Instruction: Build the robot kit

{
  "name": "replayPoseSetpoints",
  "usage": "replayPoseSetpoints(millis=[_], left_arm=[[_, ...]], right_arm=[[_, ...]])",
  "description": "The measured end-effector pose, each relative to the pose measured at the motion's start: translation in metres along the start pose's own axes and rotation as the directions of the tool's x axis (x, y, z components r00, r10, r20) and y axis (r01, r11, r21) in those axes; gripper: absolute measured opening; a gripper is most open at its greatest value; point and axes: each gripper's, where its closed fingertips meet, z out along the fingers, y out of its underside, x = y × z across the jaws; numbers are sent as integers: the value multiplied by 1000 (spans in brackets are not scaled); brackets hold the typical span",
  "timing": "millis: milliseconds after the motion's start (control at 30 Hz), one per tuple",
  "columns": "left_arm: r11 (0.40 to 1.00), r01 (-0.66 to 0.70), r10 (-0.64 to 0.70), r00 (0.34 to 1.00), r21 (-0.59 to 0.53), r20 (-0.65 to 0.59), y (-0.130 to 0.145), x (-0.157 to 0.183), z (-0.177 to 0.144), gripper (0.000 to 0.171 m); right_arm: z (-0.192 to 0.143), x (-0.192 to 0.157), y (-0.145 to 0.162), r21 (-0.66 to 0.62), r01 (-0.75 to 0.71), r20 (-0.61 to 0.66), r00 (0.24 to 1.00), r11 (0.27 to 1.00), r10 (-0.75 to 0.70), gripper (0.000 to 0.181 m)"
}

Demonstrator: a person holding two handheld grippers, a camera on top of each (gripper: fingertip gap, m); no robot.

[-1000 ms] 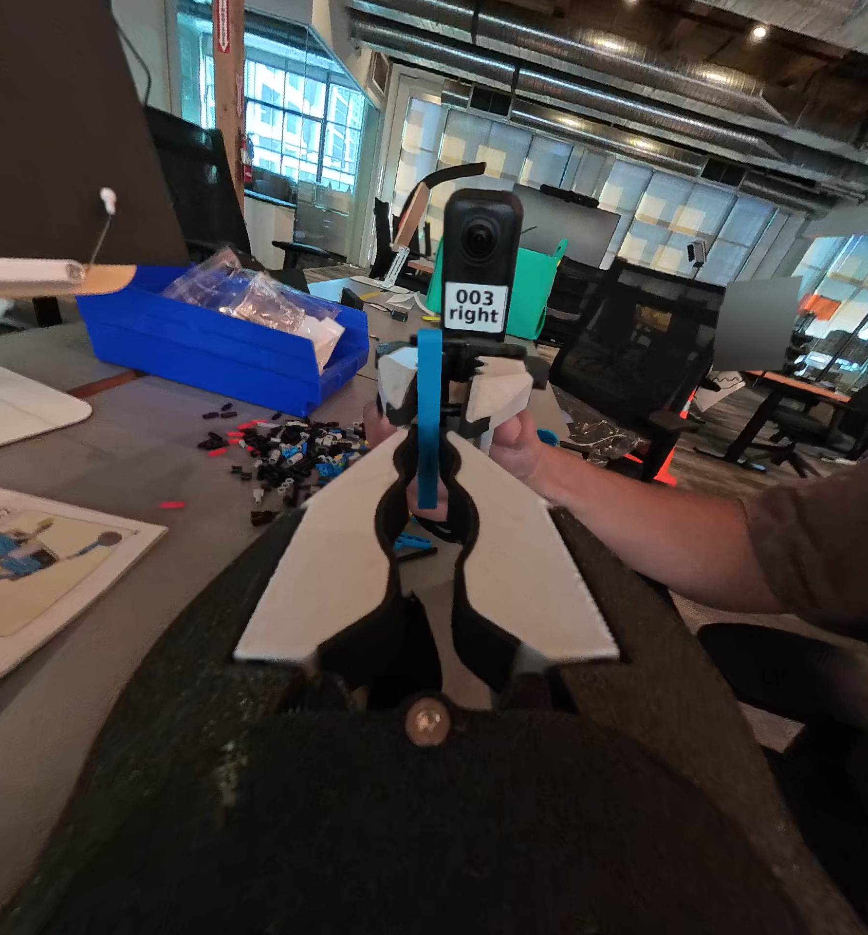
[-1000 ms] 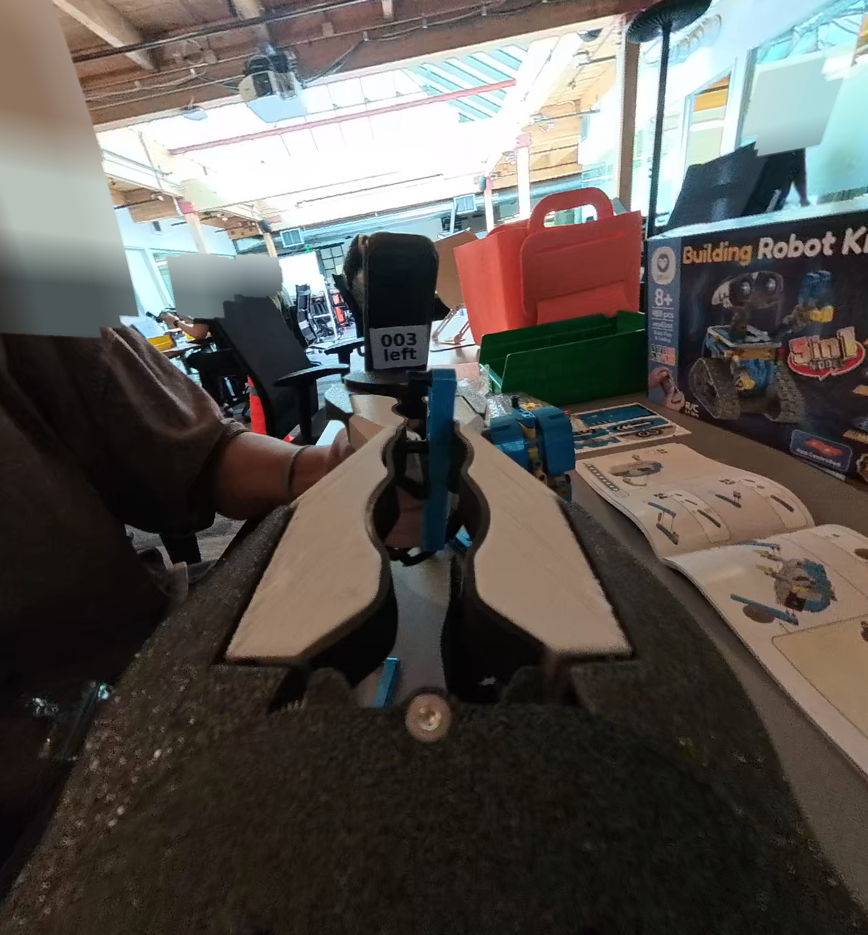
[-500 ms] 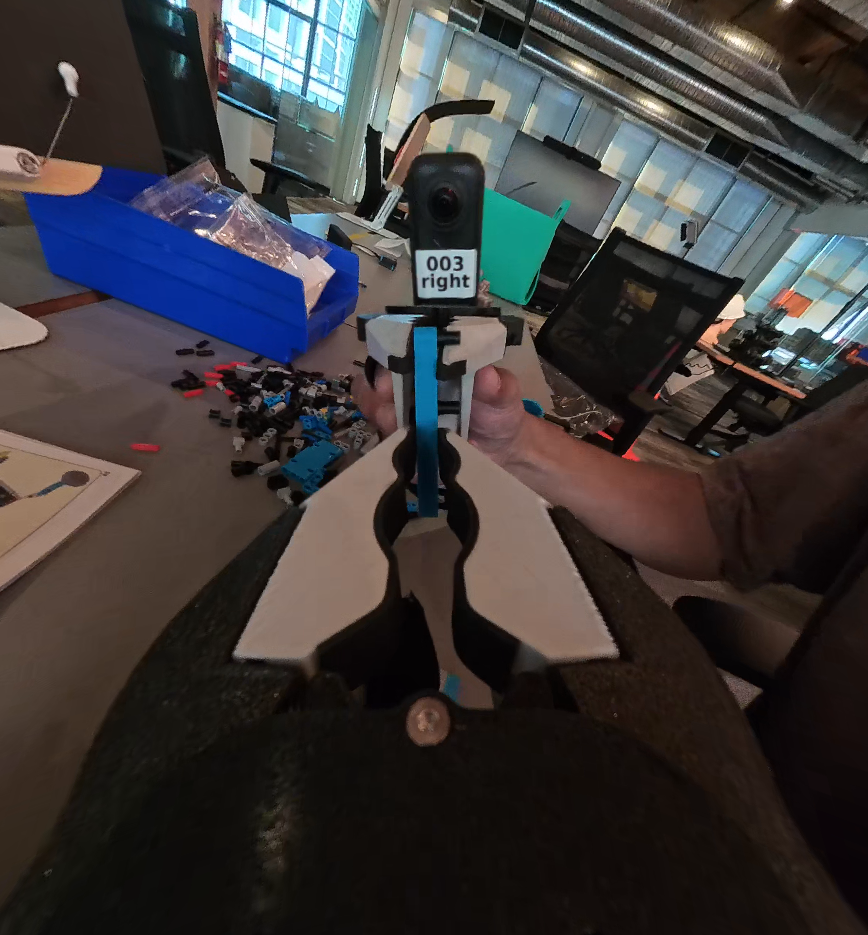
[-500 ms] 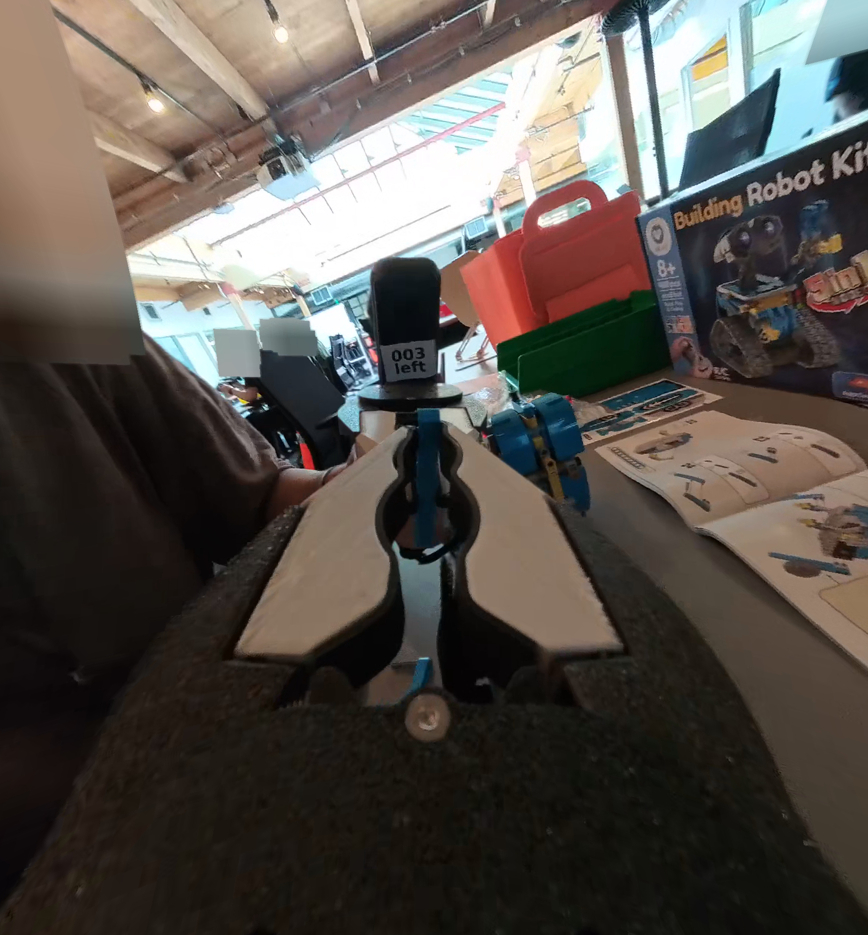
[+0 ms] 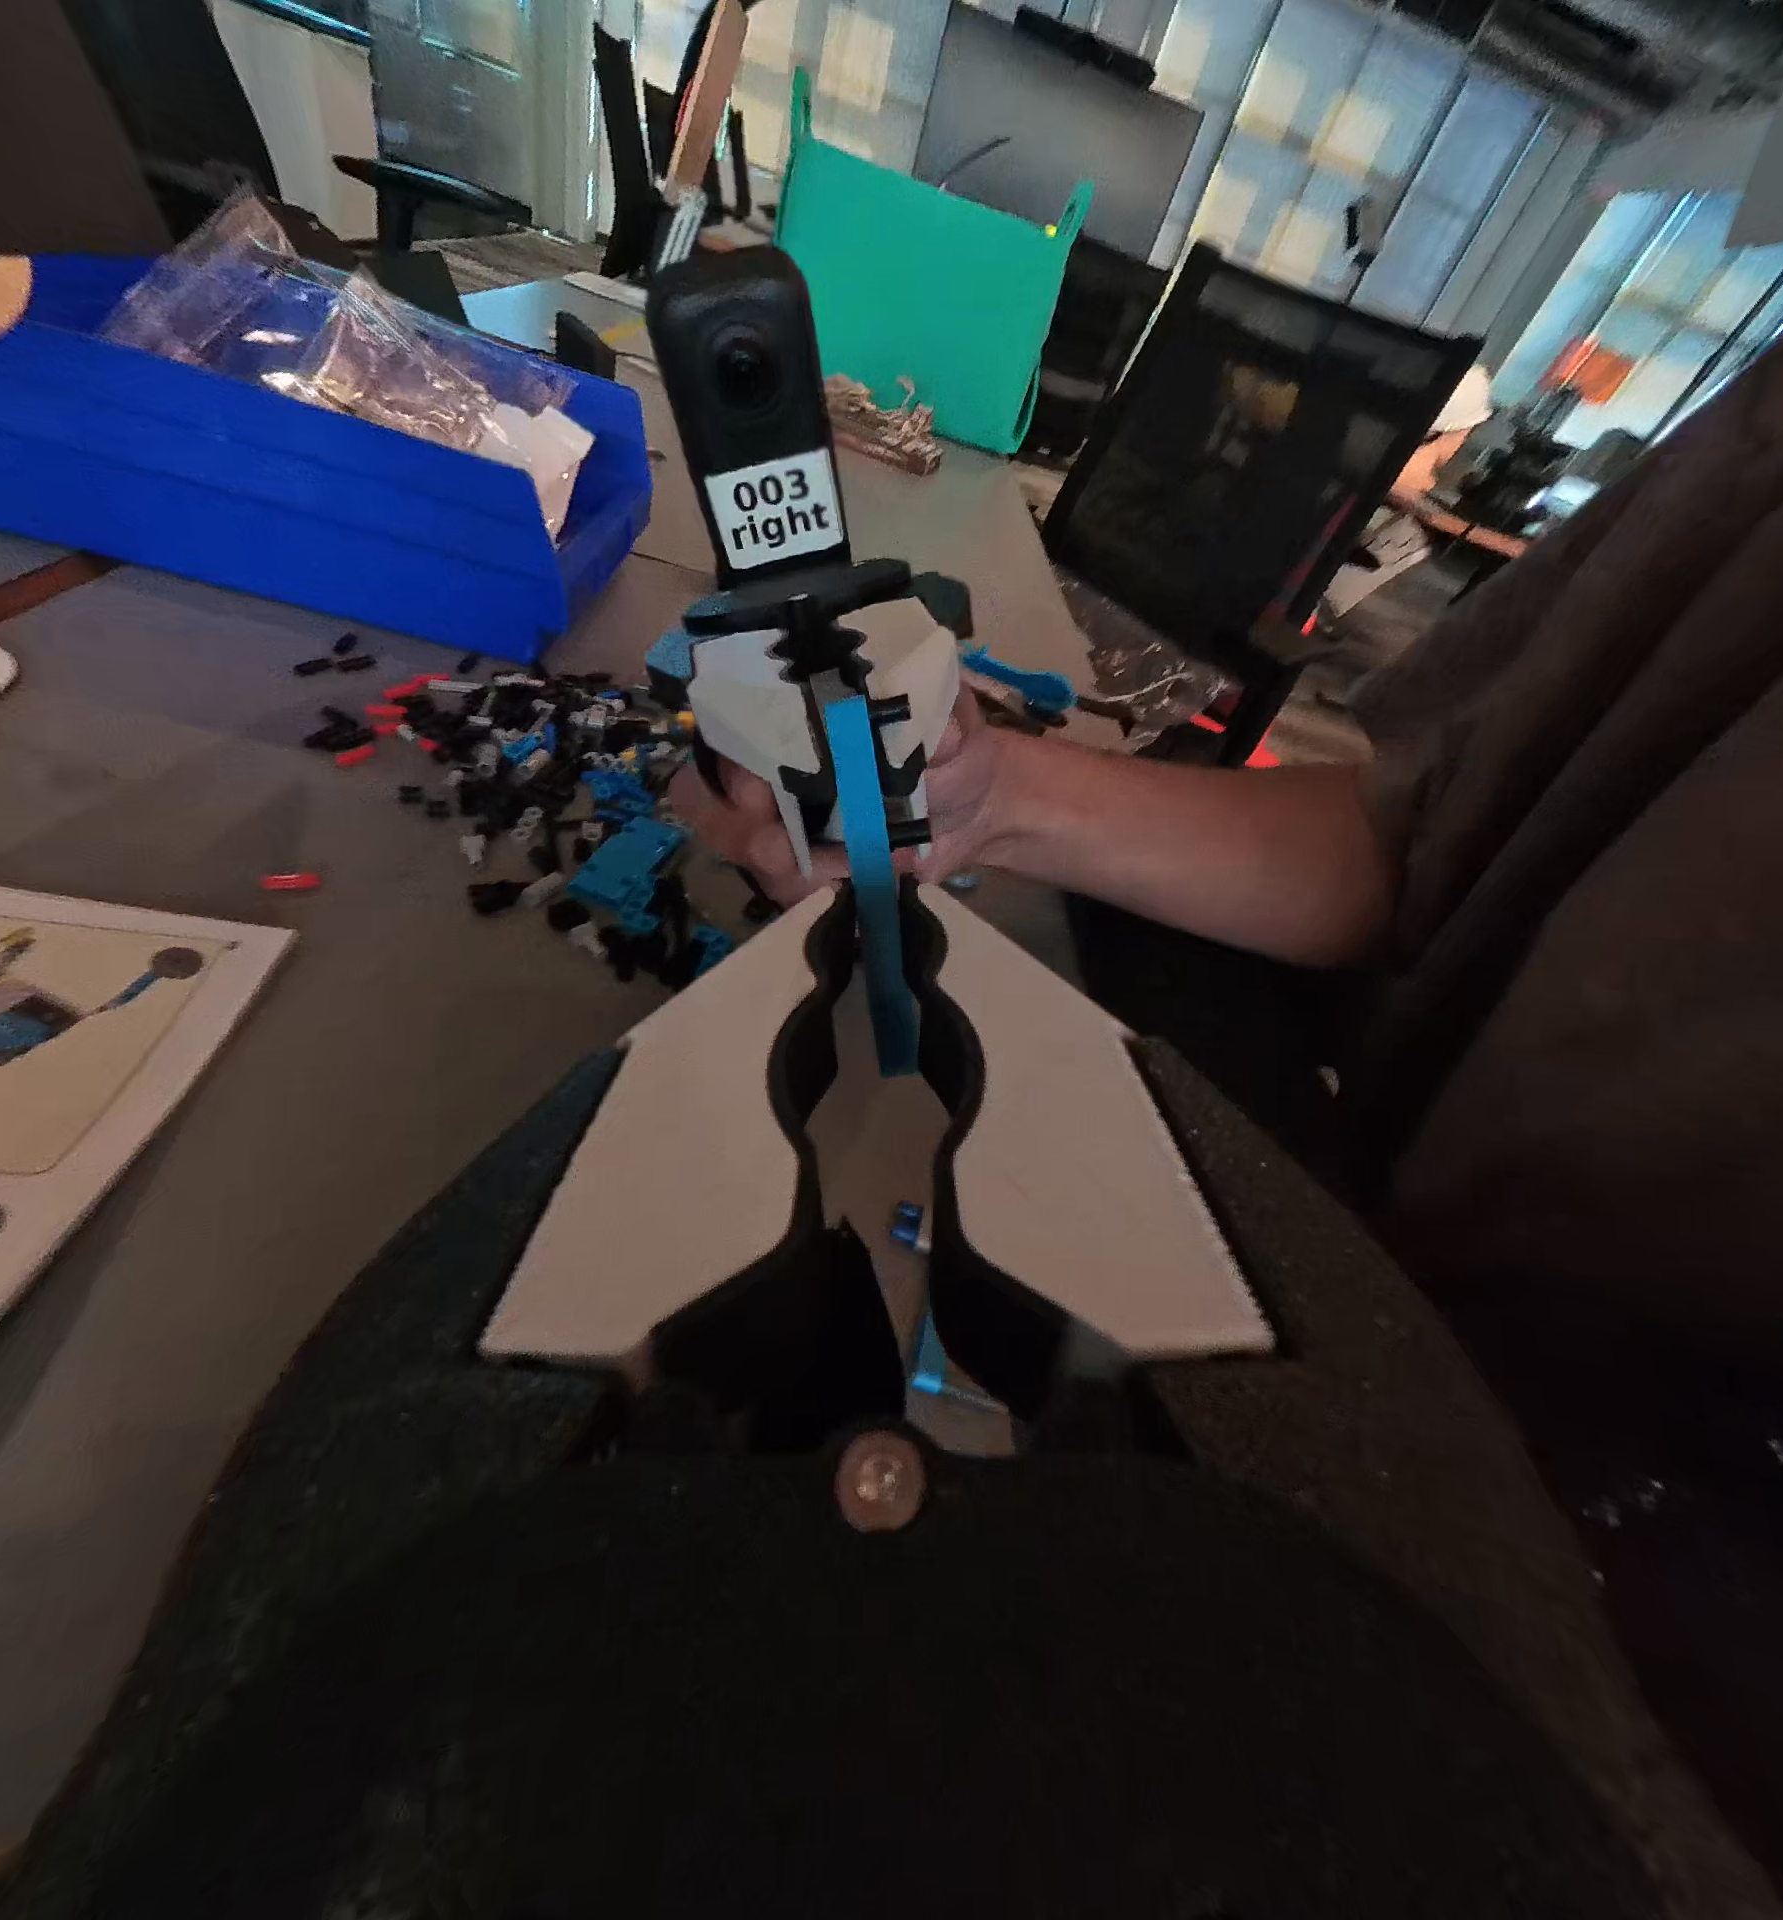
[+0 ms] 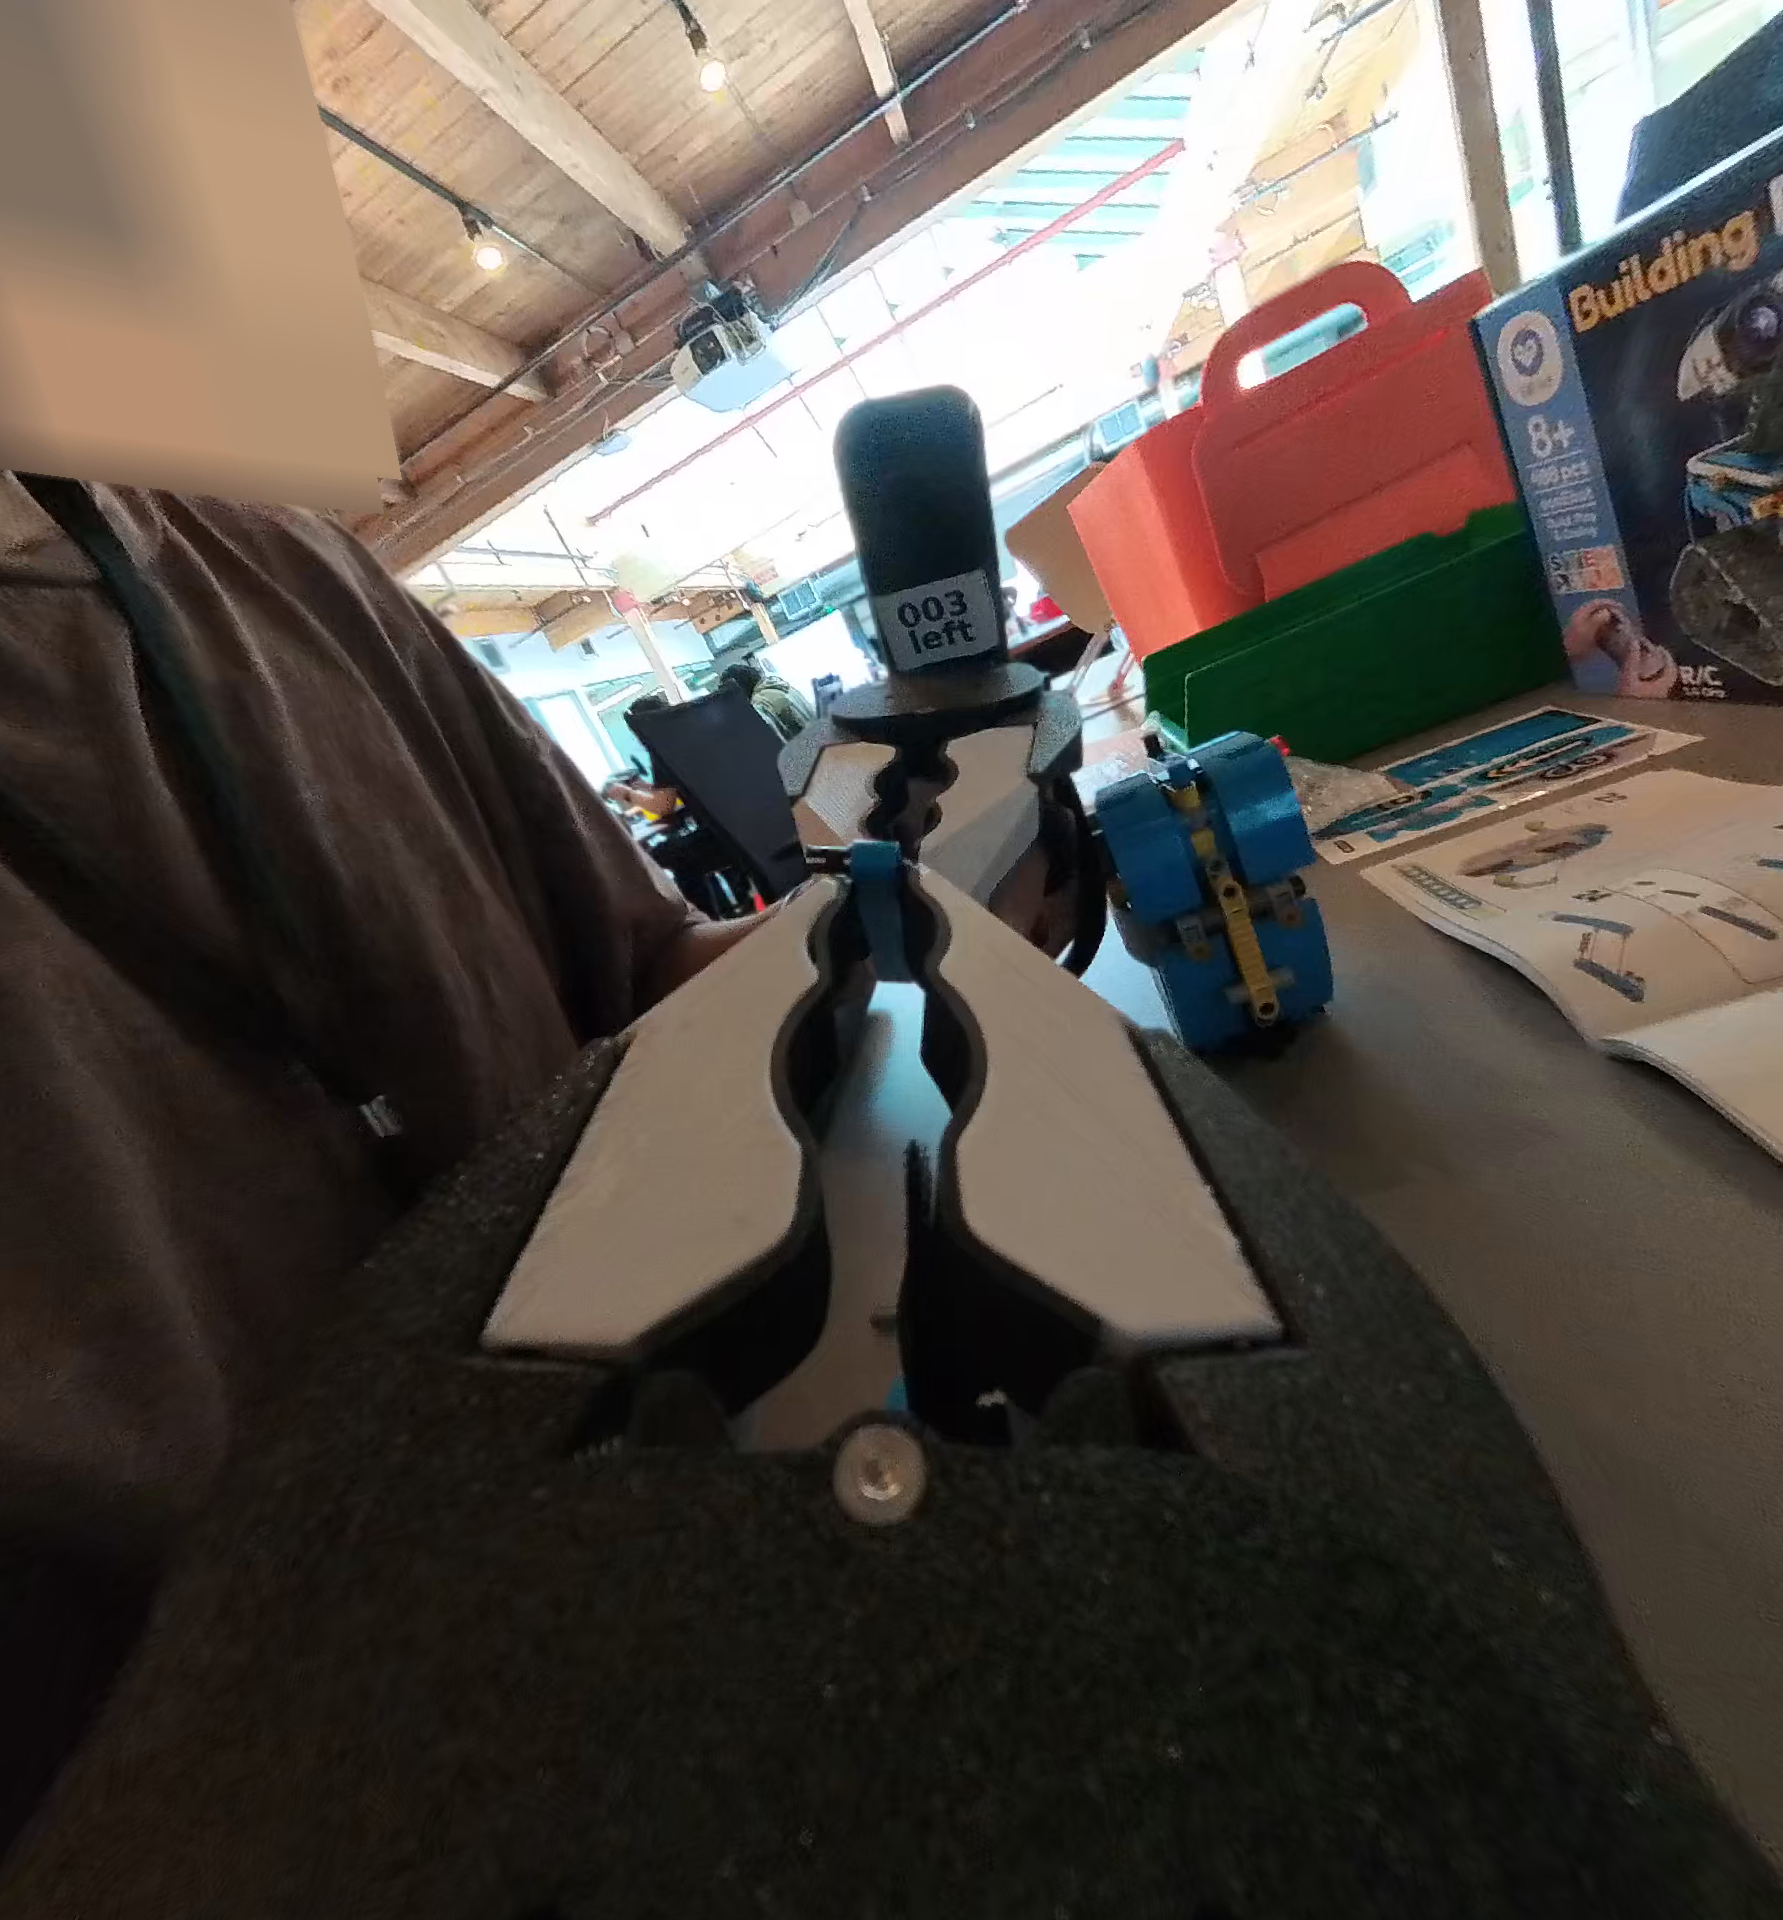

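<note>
My left gripper (image 5: pixel 874 899) is shut on the lower end of a long blue beam (image 5: pixel 871 883) with black pins in its side. The beam leans up and away into the jaws of my right gripper (image 5: pixel 856 831), which faces me, held by a hand. In the right wrist view my right gripper (image 6: pixel 879 883) is shut on the same blue beam (image 6: pixel 882 920), seen end-on at the fingertips, with a black pin sticking out to the left. The left gripper (image 6: pixel 913 836) is close behind it. Both are held above the grey table (image 5: pixel 243 1195).
A pile of small black, blue and red parts (image 5: pixel 513 748) lies before a blue bin of plastic bags (image 5: pixel 274 499). Instruction booklets (image 5: pixel 56 1039) (image 6: pixel 1645 935) lie open. A blue built model (image 6: pixel 1219 894), a green bin (image 6: pixel 1365 665), an orange carrier (image 6: pixel 1323 457) and the kit box (image 6: pixel 1718 436) stand at the right. The person's body is at the left (image 6: pixel 191 935). My two grippers' fingertips are within a few centimetres of each other.
Both grippers have kept hold of the beam while turning. The left view has tipped down toward the table, and the beam now leans. In the right view the beam looks shorter, at the tips only.
</note>
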Motion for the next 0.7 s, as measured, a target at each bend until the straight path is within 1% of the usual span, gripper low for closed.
replayPoseSetpoints(millis=[67,133,200,233,300,333,400,467,533,600,667,700], left_arm=[[998,-50,51,998,-34,34,-3,-1,-6,7],[991,-88,95,993,-97,72,-1,-2,-15,7],[987,-102,112,991,-124,79,1,0,-23,7],[989,-80,90,993,-125,77,2,0,-26,7],[990,-30,43,995,-138,95,5,-2,-29,7],[987,-19,37,993,-158,114,9,-2,-30,7],[979,14,22,985,-203,171,21,0,-33,7],[965,46,15,974,-259,228,38,7,-36,7],[932,66,44,956,-356,291,62,12,-40,7],[884,91,90,929,-459,358,87,11,-45,7],[842,124,112,912,-525,394,108,9,-47,7],[828,133,116,910,-545,398,116,9,-47,7]], right_arm=[[5,0,-3,0,-12,22,1000,1000,12,8],[12,2,-1,-26,22,-8,1000,999,-22,8],[17,1,7,-55,51,-33,998,997,-53,8],[18,4,10,-68,62,-65,996,996,-66,8],[16,9,14,-94,77,-107,991,993,-87,17],[14,12,15,-109,76,-125,988,991,-90,19],[8,24,18,-146,69,-208,973,987,-99,21],[1,31,29,-222,45,-287,952,974,-110,24],[-13,30,59,-394,4,-358,920,919,-158,23],[-24,15,97,-554,-47,-354,917,831,-184,23],[-26,-1,130,-662,-66,-329,920,746,-211,23],[-26,-1,141,-696,-53,-330,909,716,-254,24]])
